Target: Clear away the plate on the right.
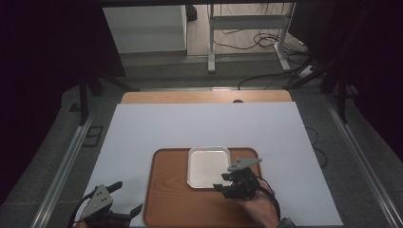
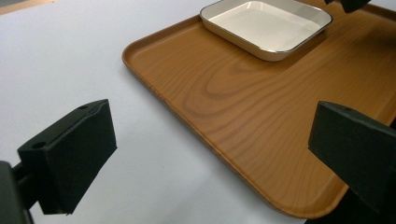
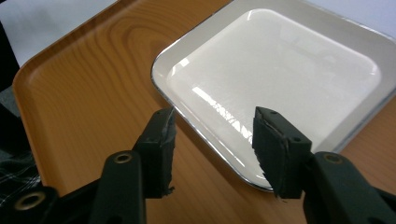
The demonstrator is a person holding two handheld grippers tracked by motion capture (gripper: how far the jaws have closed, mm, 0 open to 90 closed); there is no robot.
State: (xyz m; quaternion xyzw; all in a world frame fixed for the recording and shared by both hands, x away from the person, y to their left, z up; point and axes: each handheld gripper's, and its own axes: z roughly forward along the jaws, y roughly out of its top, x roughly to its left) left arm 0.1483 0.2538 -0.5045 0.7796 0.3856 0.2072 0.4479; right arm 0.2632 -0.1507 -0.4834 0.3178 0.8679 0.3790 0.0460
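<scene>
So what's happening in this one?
A person works at a table covered with a white sheet, a handheld gripper in each hand. A square white enamel dish sits on a brown wooden tray. The right gripper is at the dish's near rim with its jaws apart, one on each side of the rim and not pressing on it. The left gripper hangs open over the tray's near left corner, holding nothing.
</scene>
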